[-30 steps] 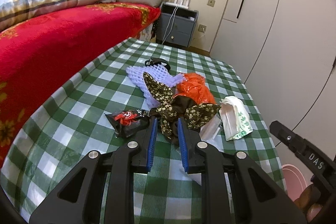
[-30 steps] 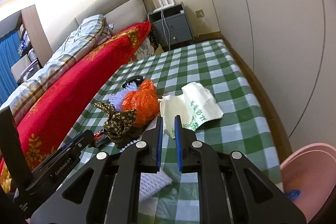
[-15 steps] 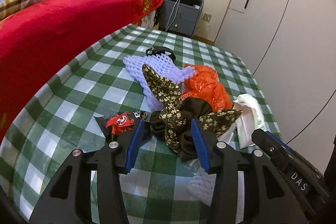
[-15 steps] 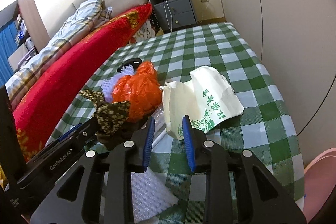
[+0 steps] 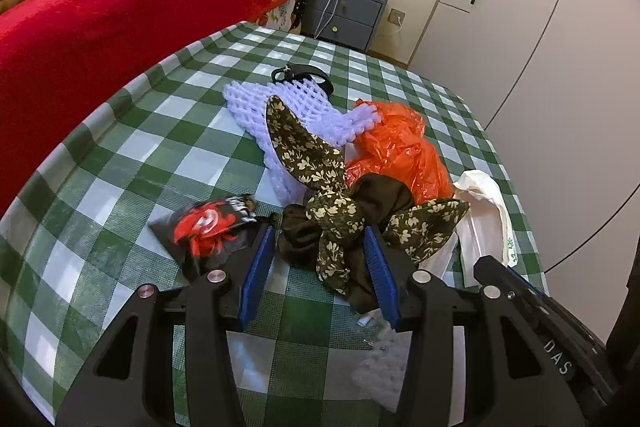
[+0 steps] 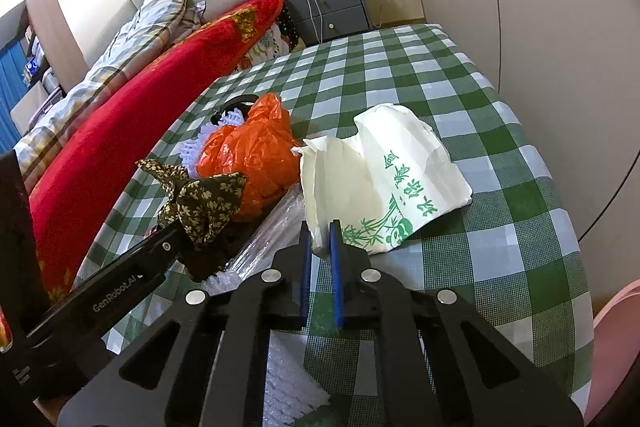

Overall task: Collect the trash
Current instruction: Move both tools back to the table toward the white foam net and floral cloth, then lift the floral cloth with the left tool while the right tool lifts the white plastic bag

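Left gripper (image 6: 176,251) reads "GenRobot.AI"; right gripper (image 5: 520,291), "DAS".

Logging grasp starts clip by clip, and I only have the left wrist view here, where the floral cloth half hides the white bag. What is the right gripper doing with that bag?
Observer: The right gripper has its jaws closed on the near edge of the white bag, just beside the green bamboo print.
Operator: Is the bag off the table?
Observer: No. In the right wrist view the rest of the bag lies flat on the checked tablecloth.
Operator: Any bin within sight?
Observer: A pink container shows past the table's edge at the lower right, below the level of the tabletop.
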`<state>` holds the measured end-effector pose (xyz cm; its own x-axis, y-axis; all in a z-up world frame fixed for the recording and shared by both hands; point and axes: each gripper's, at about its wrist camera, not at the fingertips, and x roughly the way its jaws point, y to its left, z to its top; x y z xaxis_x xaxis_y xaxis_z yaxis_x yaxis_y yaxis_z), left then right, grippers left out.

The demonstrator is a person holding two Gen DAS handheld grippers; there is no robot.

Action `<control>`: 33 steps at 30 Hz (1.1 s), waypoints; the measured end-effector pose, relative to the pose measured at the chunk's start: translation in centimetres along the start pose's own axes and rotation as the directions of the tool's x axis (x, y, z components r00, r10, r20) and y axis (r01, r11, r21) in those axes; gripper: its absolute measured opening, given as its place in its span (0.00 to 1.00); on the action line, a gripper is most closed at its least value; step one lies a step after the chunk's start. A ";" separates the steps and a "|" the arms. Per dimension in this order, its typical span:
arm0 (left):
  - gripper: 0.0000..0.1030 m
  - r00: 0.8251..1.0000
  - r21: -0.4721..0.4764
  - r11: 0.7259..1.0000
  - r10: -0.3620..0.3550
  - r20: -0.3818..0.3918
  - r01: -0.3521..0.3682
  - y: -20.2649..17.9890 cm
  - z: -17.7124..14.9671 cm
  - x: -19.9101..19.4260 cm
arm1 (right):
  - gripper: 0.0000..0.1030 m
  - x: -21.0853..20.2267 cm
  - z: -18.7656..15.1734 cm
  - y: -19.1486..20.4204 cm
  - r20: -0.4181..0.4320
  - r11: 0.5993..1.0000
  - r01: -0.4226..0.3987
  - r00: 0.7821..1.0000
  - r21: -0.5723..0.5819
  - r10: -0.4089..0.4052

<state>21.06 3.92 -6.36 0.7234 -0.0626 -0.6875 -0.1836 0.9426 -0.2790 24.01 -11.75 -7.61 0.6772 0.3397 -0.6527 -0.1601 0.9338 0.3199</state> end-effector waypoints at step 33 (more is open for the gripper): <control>0.19 0.989 0.131 0.991 -0.011 0.148 -0.008 -2.2 -2.0 -11.2 | 0.04 -15.2 -1.1 2.6 0.162 0.986 0.065 0.986 -0.150 -0.040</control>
<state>12.04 1.91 0.62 0.8161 -0.0240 -0.5774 -0.1011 0.9778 -0.1834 12.50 -14.34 2.41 0.7907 0.2790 -0.5450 -0.2217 0.9602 0.1699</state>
